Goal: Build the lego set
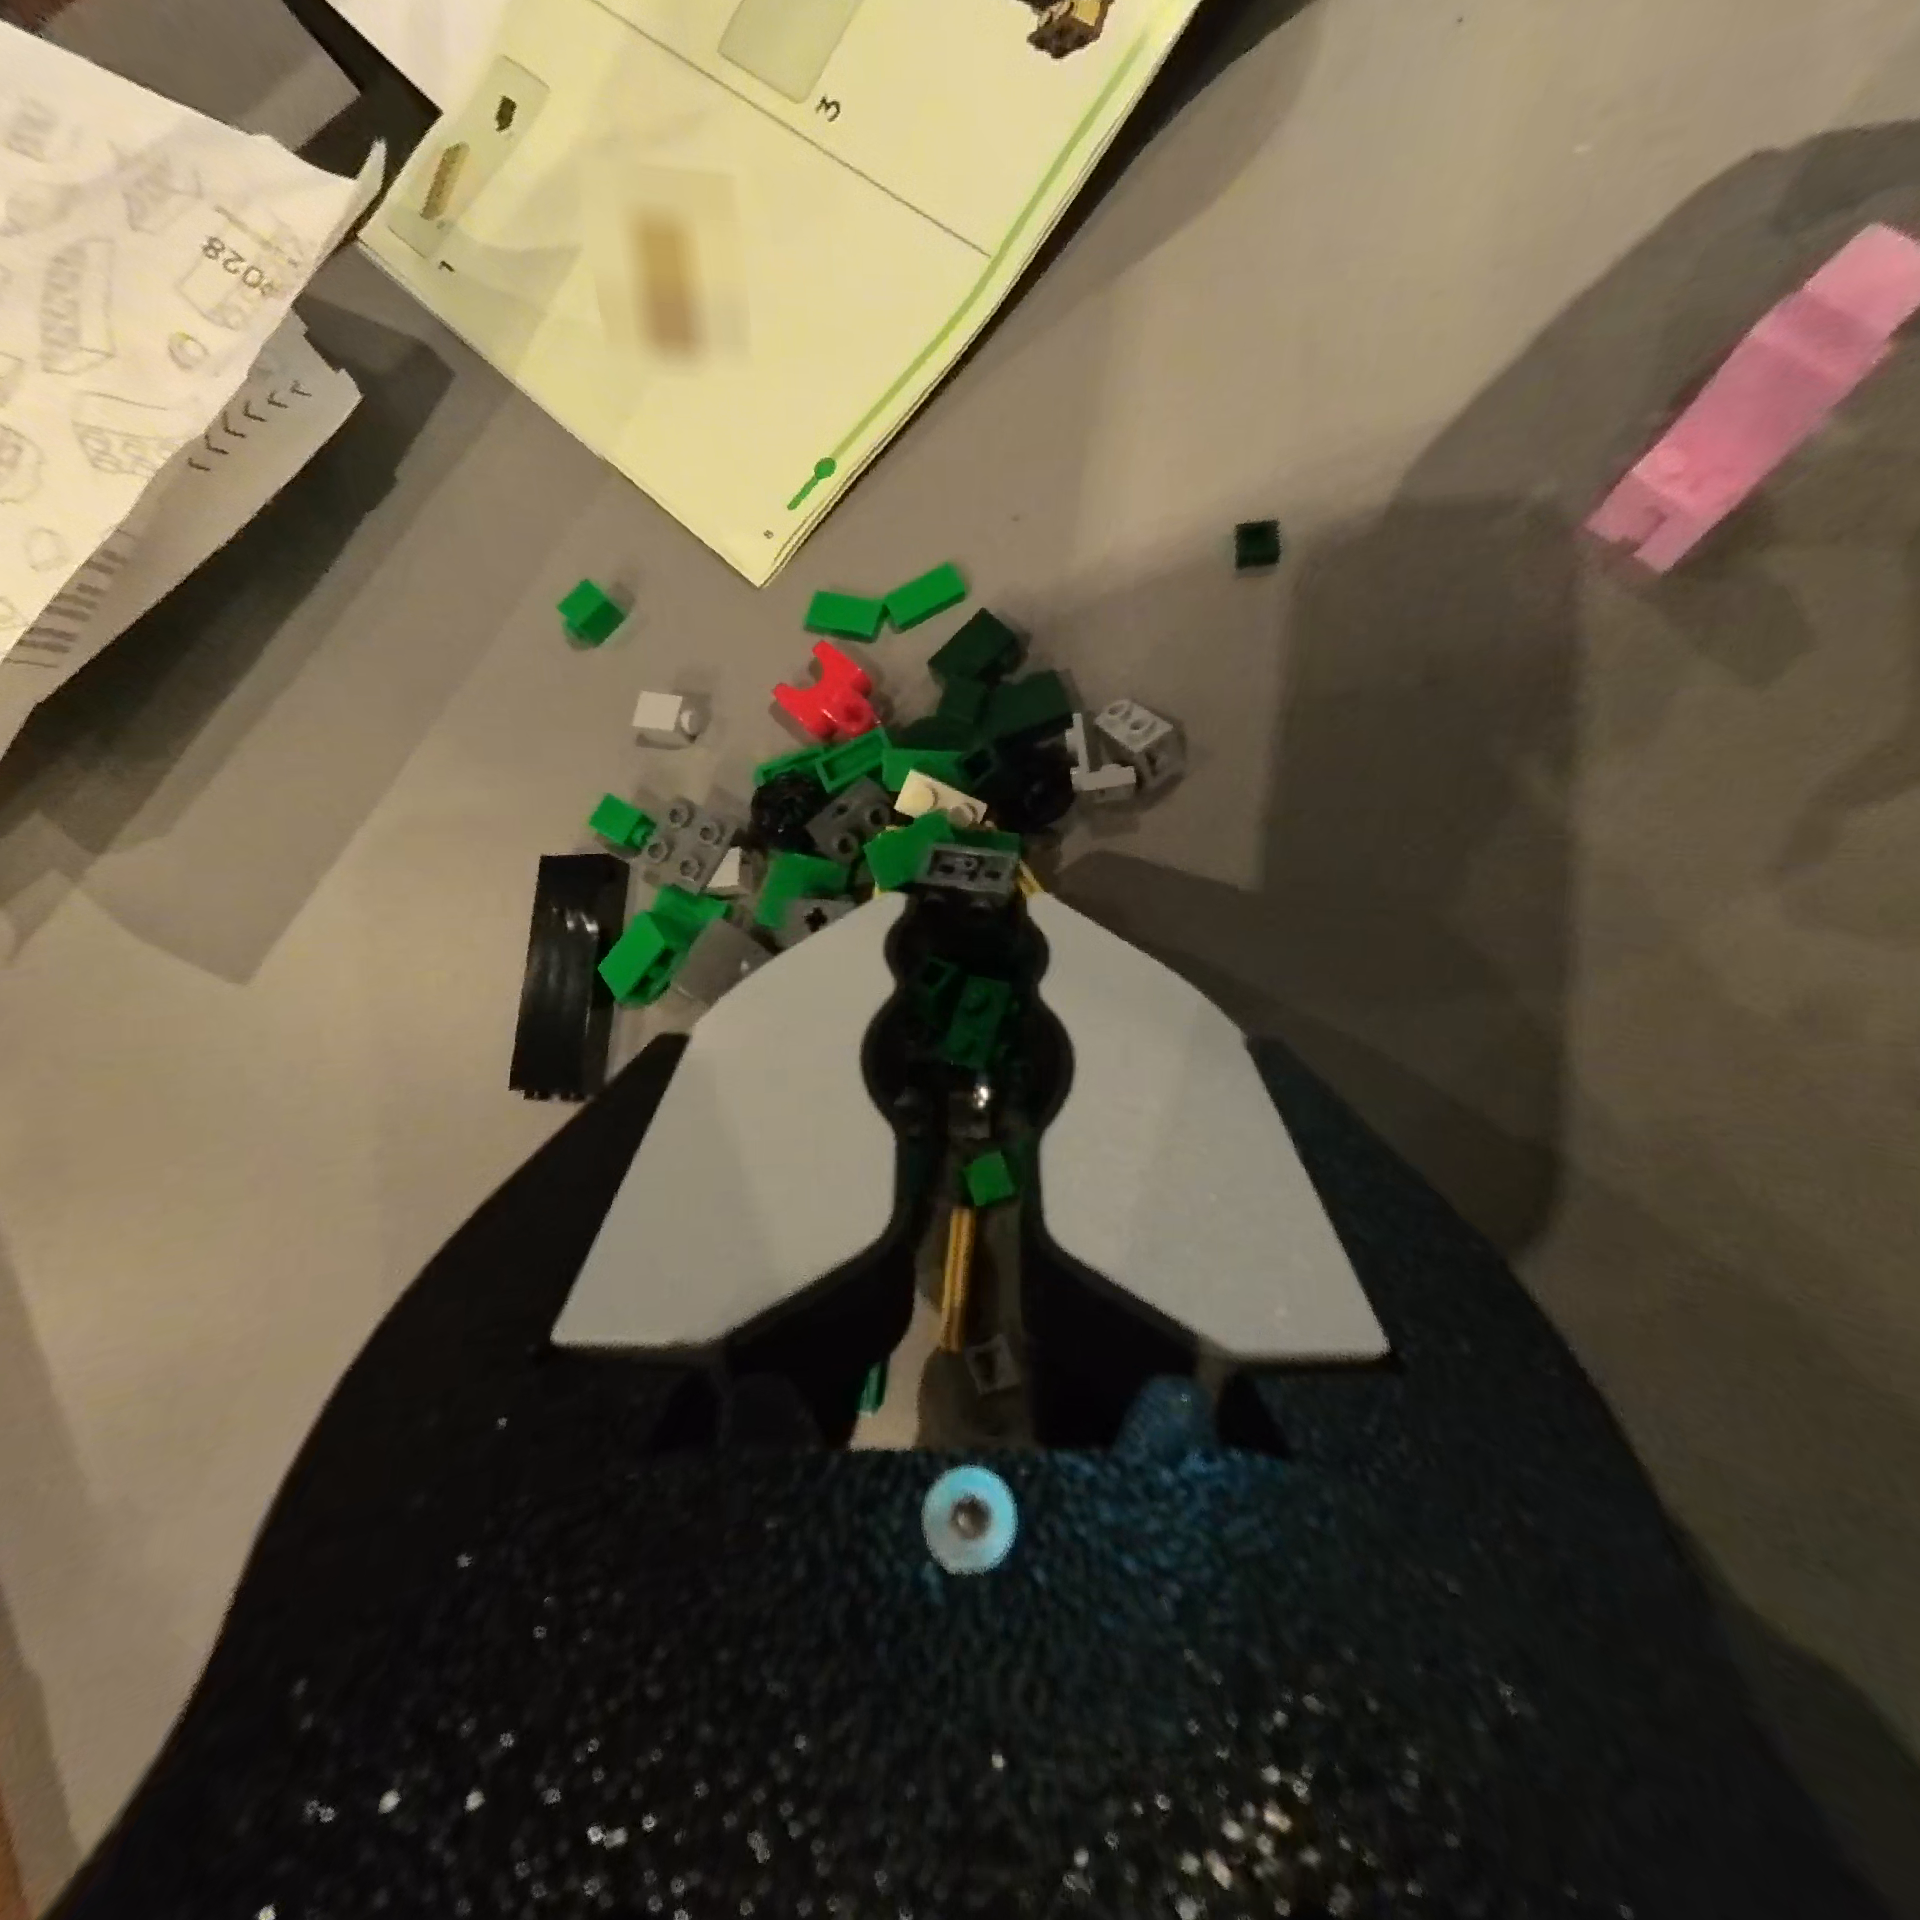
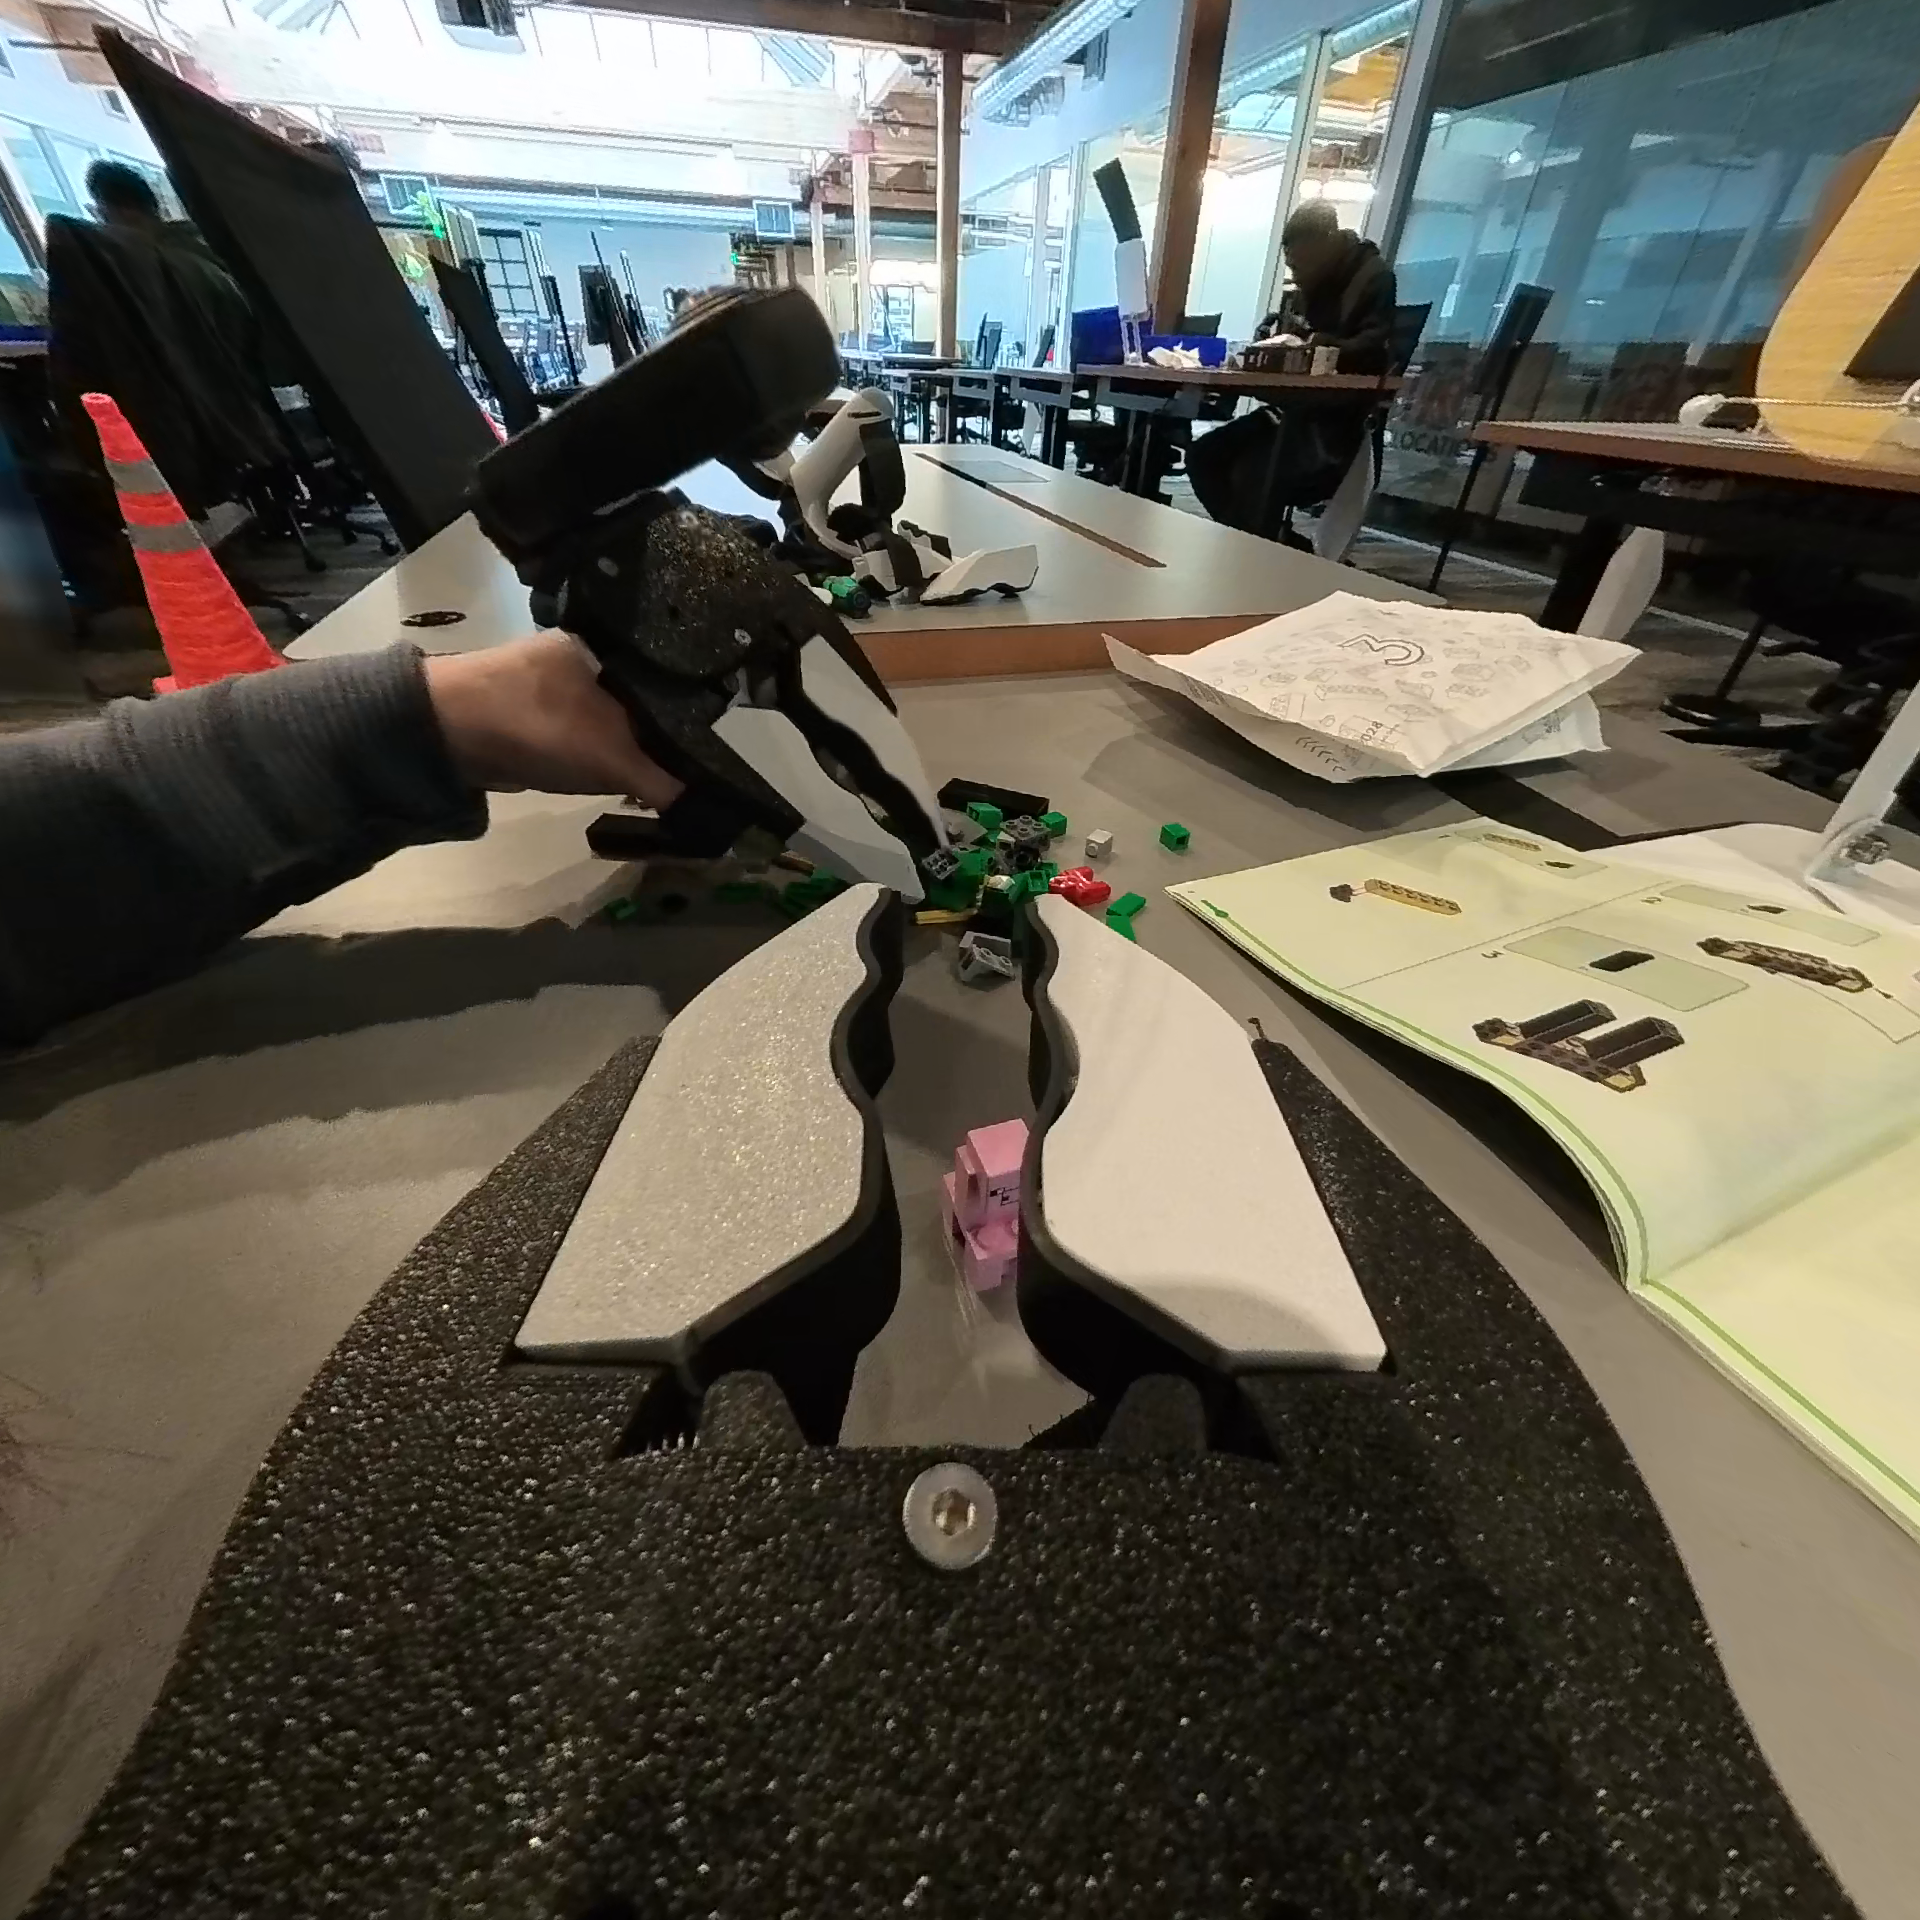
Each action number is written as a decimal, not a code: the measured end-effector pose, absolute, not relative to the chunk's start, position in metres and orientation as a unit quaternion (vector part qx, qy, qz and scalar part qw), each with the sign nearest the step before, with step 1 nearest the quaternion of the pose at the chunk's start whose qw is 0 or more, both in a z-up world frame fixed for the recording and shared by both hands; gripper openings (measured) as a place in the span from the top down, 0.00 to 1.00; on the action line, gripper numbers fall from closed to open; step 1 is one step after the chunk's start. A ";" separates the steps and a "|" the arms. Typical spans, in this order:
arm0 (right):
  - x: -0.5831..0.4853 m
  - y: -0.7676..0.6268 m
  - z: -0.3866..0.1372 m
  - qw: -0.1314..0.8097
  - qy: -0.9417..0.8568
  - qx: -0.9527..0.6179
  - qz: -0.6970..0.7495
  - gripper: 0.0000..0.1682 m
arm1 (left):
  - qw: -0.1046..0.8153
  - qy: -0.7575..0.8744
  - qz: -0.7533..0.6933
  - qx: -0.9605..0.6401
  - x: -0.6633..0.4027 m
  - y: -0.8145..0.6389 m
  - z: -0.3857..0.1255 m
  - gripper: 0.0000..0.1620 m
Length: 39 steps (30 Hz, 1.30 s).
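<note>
A pile of loose lego pieces, mostly green, grey and black, lies on the grey table. My left gripper points down into the pile, its tips shut on a small dark grey piece. The right wrist view shows the left gripper, its grey piece and the pile. My right gripper is open, low over the table. A pink pig figure stands between its fingers, apart from them. The pig also shows in the left wrist view.
An open instruction booklet lies beside the pile. A crumpled white paper bag lies behind it. A red piece and a long black piece sit at the pile's edge. A sleeved arm holds the left gripper. One gripper's finger ends stand about 15 cm off the other's.
</note>
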State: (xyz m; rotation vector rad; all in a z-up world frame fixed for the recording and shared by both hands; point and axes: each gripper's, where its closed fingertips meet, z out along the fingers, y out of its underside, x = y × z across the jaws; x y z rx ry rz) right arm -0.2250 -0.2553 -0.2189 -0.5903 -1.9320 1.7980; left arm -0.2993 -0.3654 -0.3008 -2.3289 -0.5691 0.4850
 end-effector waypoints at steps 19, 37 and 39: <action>-0.225 -0.255 -0.219 0.216 -0.697 -0.212 0.649 0.88 | 0.366 -0.212 0.216 -0.880 -0.302 -0.365 -0.287 0.91; -0.225 -0.254 -0.219 0.214 -0.695 -0.215 0.652 0.88 | 0.426 -0.181 0.265 -0.846 -0.299 -0.354 -0.259 0.91; -0.225 -0.254 -0.218 0.214 -0.694 -0.215 0.653 0.88 | 0.454 -0.152 0.287 -0.830 -0.294 -0.348 -0.246 0.91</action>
